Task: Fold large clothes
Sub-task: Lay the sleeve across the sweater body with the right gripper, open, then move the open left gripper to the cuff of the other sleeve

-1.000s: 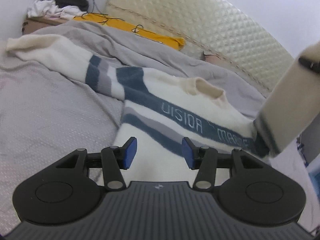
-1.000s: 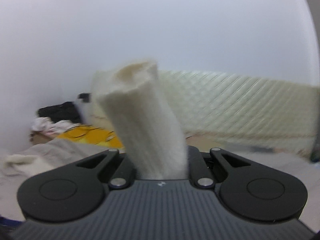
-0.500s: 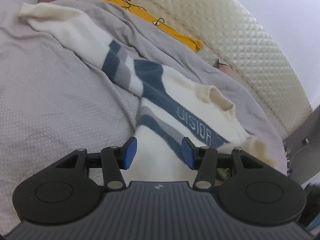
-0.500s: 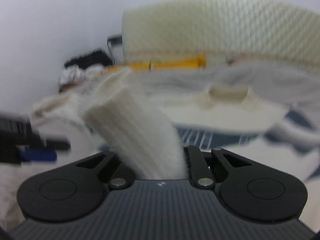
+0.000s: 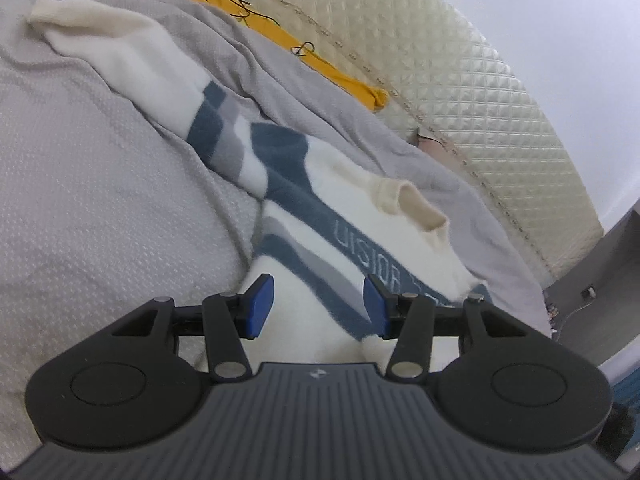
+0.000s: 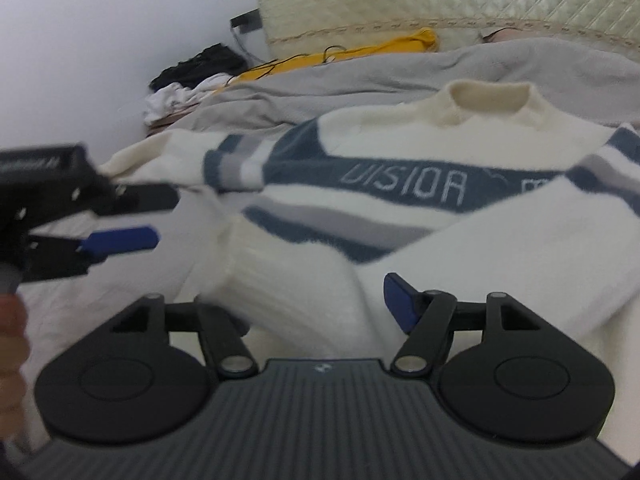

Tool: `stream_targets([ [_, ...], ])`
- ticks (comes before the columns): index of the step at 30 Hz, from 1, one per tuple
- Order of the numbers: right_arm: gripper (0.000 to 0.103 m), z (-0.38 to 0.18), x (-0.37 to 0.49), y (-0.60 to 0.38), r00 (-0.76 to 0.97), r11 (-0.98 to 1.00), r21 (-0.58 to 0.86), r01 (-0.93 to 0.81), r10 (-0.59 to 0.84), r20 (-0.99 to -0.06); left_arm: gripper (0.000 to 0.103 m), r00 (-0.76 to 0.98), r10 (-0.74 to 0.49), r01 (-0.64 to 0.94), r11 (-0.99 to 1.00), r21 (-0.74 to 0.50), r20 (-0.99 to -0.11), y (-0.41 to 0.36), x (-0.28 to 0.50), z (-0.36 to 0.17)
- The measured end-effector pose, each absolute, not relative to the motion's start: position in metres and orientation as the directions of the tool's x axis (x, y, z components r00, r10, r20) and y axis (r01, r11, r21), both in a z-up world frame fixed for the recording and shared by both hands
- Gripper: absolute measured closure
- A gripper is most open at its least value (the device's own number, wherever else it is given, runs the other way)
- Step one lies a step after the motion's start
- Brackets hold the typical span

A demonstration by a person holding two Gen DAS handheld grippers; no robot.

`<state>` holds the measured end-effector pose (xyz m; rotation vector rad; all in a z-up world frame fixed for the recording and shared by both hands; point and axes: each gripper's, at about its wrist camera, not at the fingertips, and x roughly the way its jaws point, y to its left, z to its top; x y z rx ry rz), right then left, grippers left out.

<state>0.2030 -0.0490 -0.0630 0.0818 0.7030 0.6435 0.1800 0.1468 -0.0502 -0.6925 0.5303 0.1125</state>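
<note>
A cream sweater [image 5: 400,248] with blue and grey stripes lies face up on the bed, its collar toward the headboard. One sleeve [image 5: 120,52] stretches out to the upper left. My left gripper [image 5: 318,306] hovers open over the sweater's lower body with nothing between its pads; the right wrist view shows the left gripper [image 6: 152,218] at the left. The other sleeve [image 6: 500,248] is folded across the sweater's front [image 6: 400,152]. Its ribbed cuff [image 6: 280,280] lies between the opening jaws of my right gripper [image 6: 316,304], hiding the left pad; the right pad stands clear of it.
A grey bedspread [image 5: 80,160] covers the bed. Behind stands a quilted cream headboard [image 5: 480,92], with a yellow cloth and black cable [image 5: 332,72] at its foot. A pile of clothes [image 6: 192,76] sits in the far corner. A hand [image 6: 10,344] shows at the left edge.
My right gripper came down with the raised sleeve, laid it across the sweater's front and opened off the cuff. The left gripper tilted a little at first, then stayed still.
</note>
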Motion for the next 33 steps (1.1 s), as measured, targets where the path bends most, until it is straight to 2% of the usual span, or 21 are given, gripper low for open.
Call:
stream_targets([
  [8,0.035,-0.049,0.171,-0.083,0.547,0.779,0.327,-0.535,0.615,-0.568,0.049,0.837,-0.141,-0.206,0.814,-0.542,-0.529,0.12,0.185,-0.056],
  [13,0.035,-0.044,0.167,-0.113,0.587,0.784,0.375,-0.495,0.619,-0.521,0.05,0.836,-0.164,-0.154,0.846,-0.51,-0.524,0.103,0.181,-0.054],
  [21,0.035,-0.058,0.199,-0.14,0.685,0.832,0.399,-0.385,0.547,-0.481,0.068,0.791,-0.203,-0.109,0.882,-0.459,-0.578,0.075,0.19,-0.069],
  [23,0.036,-0.066,0.208,-0.142,0.697,0.842,0.411,-0.35,0.527,-0.487,0.069,0.779,-0.198,-0.099,0.898,-0.429,-0.595,0.066,0.194,-0.074],
  [26,0.046,-0.078,0.22,-0.141,0.688,0.855,0.404,-0.325,0.507,-0.52,0.069,0.754,-0.183,-0.096,0.919,-0.381,-0.631,0.056,0.202,-0.083],
  [29,0.048,-0.087,0.225,-0.139,0.679,0.865,0.388,-0.317,0.493,-0.545,0.069,0.725,-0.149,-0.096,0.945,-0.313,-0.672,0.046,0.209,-0.093],
  [33,0.049,-0.099,0.229,-0.137,0.665,0.872,0.383,-0.305,0.482,-0.571,0.069,0.706,-0.131,-0.1,0.954,-0.281,-0.696,0.04,0.214,-0.101],
])
